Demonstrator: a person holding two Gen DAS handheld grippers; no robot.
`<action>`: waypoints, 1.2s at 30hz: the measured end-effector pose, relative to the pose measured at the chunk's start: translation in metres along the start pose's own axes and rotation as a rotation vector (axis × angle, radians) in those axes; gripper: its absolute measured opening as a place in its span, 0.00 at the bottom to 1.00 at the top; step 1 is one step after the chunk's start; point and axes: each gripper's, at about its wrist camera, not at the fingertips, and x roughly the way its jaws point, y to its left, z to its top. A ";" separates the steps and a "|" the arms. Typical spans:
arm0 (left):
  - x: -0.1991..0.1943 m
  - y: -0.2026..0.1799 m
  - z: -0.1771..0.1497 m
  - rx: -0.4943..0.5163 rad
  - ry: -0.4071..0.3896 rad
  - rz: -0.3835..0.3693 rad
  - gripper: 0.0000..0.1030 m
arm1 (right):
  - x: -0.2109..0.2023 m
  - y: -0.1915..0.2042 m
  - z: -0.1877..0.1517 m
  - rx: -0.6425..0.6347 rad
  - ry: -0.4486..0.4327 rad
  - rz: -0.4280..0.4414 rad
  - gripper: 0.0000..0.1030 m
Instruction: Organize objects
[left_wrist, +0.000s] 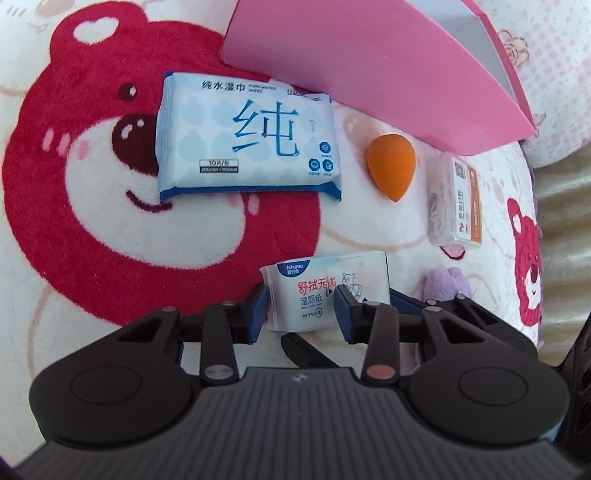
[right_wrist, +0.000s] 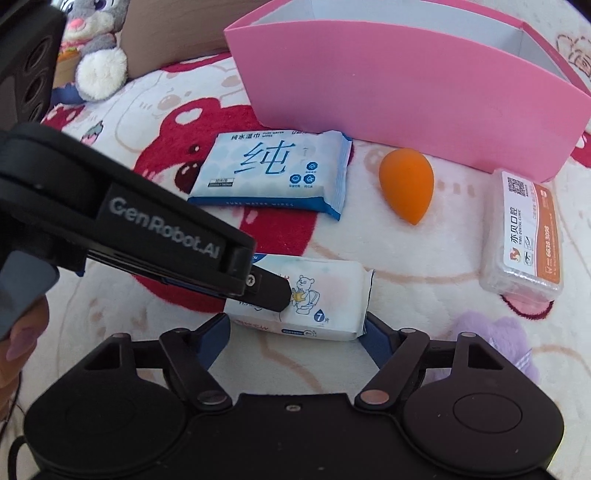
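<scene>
A small white wet-tissue pack (left_wrist: 314, 291) (right_wrist: 317, 299) lies on the bear-print blanket. My left gripper (left_wrist: 301, 308) straddles its near end, fingers closed against its sides; in the right wrist view the left gripper's fingertip (right_wrist: 273, 293) lies over the pack. My right gripper (right_wrist: 295, 332) is open, one finger on each side of the same pack. A large blue-and-white wipes pack (left_wrist: 247, 136) (right_wrist: 273, 171), an orange teardrop sponge (left_wrist: 391, 166) (right_wrist: 406, 182) and a clear floss box (left_wrist: 454, 201) (right_wrist: 524, 236) lie before the pink box (left_wrist: 369, 70) (right_wrist: 406, 99).
A purple plush item (left_wrist: 447, 284) (right_wrist: 495, 339) lies at the right near the grippers. A grey stuffed rabbit (right_wrist: 96, 44) and a cardboard box (right_wrist: 173, 40) sit at the far left. The blanket's edge (left_wrist: 535, 221) runs down the right.
</scene>
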 end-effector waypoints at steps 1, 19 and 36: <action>0.000 0.000 0.000 0.003 -0.002 0.001 0.38 | 0.000 0.001 0.000 -0.009 -0.001 -0.008 0.74; -0.011 -0.016 -0.003 0.120 -0.019 0.023 0.37 | -0.012 -0.001 0.006 0.015 -0.003 0.011 0.72; -0.052 -0.018 -0.015 0.160 -0.068 -0.028 0.36 | -0.038 0.010 0.008 -0.004 -0.068 0.083 0.78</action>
